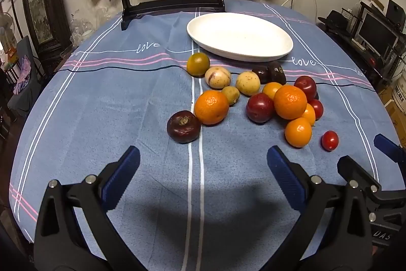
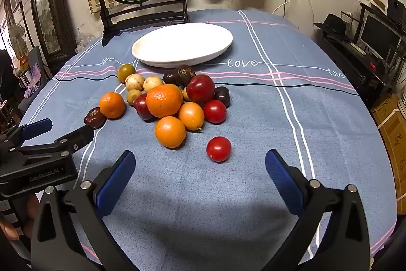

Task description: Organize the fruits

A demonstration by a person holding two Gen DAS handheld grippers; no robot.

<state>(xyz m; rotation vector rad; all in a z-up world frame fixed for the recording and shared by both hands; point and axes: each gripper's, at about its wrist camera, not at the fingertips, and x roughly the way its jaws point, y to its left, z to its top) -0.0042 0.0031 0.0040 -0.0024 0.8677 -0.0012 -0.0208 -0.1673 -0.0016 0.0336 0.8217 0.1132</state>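
Note:
A heap of fruit lies mid-table on the blue cloth: oranges, red plums, pale speckled fruits and dark ones. A dark purple fruit sits at the heap's left end, and a cherry tomato lies alone at the right. Behind the heap stands a bare white oval plate. My left gripper is open, short of the purple fruit. My right gripper is open just before the tomato. Neither holds anything.
A dark wooden stand with a round goldfish panel stands at the table's far edge behind the plate. A desk with a monitor is off the table's right side. The two grippers hang close side by side.

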